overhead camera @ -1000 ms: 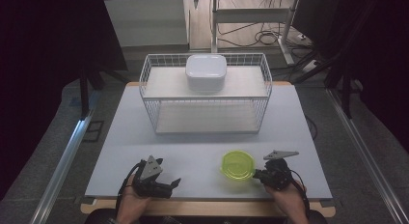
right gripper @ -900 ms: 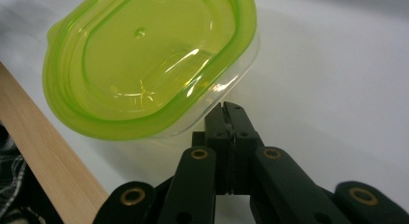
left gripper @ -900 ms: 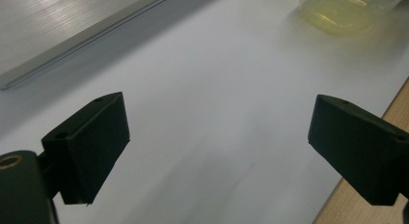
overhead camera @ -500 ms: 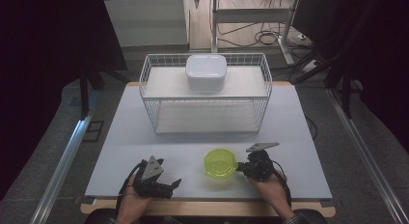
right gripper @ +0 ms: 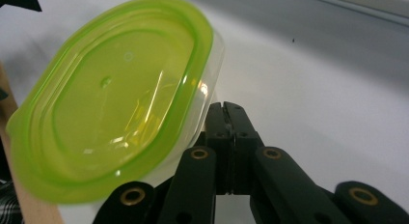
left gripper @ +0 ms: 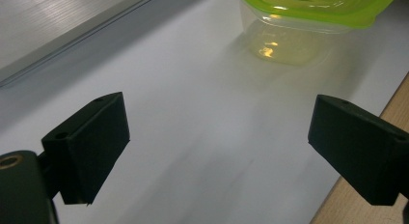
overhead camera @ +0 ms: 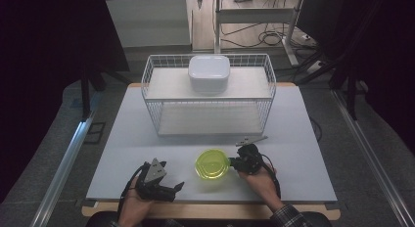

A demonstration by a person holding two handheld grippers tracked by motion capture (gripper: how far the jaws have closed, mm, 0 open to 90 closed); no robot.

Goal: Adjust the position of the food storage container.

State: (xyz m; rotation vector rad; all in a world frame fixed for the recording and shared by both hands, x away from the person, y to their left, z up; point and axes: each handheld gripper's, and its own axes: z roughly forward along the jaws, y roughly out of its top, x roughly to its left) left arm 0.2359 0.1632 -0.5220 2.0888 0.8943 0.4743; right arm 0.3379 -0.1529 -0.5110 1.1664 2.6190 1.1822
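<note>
In front of the white wire basket (overhead camera: 264, 97), the closed right gripper (overhead camera: 234, 163) has pushed the clear tub with a green lid (overhead camera: 212, 164) left toward the open, empty left gripper (overhead camera: 172, 188), so it can take it next.

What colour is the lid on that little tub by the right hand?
Translucent lime green; the lid shows best in the right gripper view.

Both forearms come in low from the near edge, one hand on each tool. The left gripper (overhead camera: 169, 187) lies low, pointing right, its jaws spread wide apart. The right gripper (overhead camera: 234, 163) points left with its jaws pressed together.
</note>
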